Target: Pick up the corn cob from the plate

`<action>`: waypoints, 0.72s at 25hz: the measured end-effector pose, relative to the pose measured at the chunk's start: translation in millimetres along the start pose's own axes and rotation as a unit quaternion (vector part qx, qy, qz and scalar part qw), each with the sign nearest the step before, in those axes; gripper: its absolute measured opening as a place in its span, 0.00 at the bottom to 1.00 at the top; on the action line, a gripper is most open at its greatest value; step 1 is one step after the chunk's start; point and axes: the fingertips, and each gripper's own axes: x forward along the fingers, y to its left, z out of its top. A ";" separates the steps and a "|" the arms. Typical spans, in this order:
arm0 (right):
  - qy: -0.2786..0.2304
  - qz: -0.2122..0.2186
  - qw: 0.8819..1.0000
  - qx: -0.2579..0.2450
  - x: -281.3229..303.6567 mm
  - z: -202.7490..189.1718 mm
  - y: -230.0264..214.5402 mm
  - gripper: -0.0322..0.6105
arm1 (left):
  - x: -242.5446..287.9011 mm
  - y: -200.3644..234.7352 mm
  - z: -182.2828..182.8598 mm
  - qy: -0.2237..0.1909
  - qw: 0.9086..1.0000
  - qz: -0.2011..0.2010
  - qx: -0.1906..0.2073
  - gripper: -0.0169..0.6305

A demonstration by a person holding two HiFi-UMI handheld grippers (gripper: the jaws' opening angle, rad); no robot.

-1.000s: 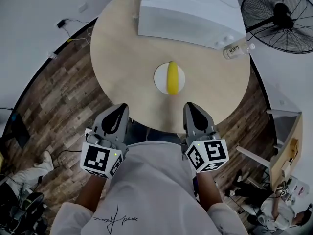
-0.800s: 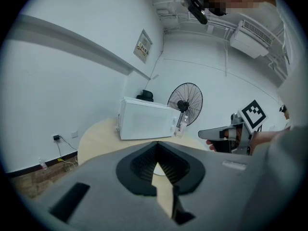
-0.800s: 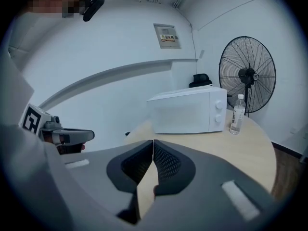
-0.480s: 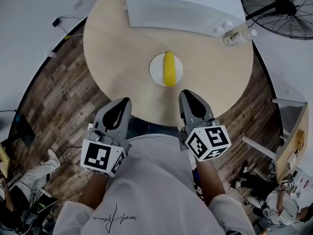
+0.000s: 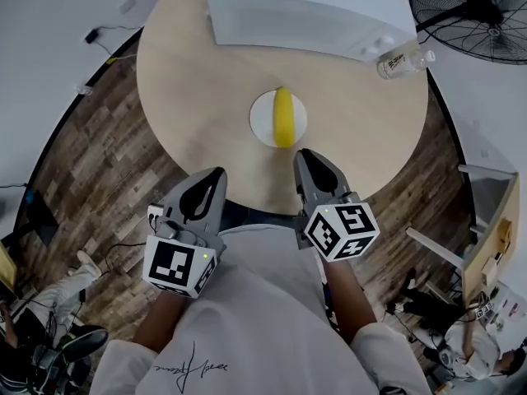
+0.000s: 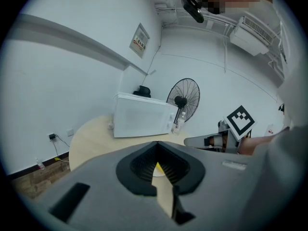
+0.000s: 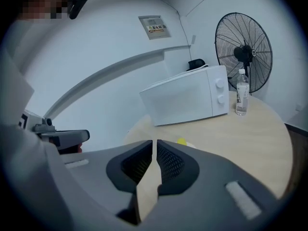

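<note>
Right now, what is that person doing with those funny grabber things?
A person stands at the near edge of a round wooden table, holding tongs in each hand. The job is to pick up the yellow corn cob, which lies on a small white plate in the middle of the table. Nothing touches it yet. The left tongs and the right tongs are both shut and empty, short of the plate. A white microwave and a water bottle sit at the far side.

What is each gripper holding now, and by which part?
Nothing is held. The left gripper and the right gripper are both shut and empty; the corn cob lies untouched on the plate.
</note>
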 end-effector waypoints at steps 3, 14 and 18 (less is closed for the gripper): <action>0.012 -0.003 1.000 -0.007 8.4 -5.8 -0.4 0.09 | 0.0 1.0 -2.0 0.007 1.000 0.005 0.013 0.01; 0.044 -0.017 0.999 -0.014 39.9 -15.7 -4.1 0.12 | -5.0 16.0 -4.4 0.014 1.000 0.012 0.014 0.01; 0.051 -0.029 0.998 -0.016 48.3 -16.6 -11.0 0.13 | -5.3 21.6 -5.7 0.017 1.000 0.017 0.019 0.01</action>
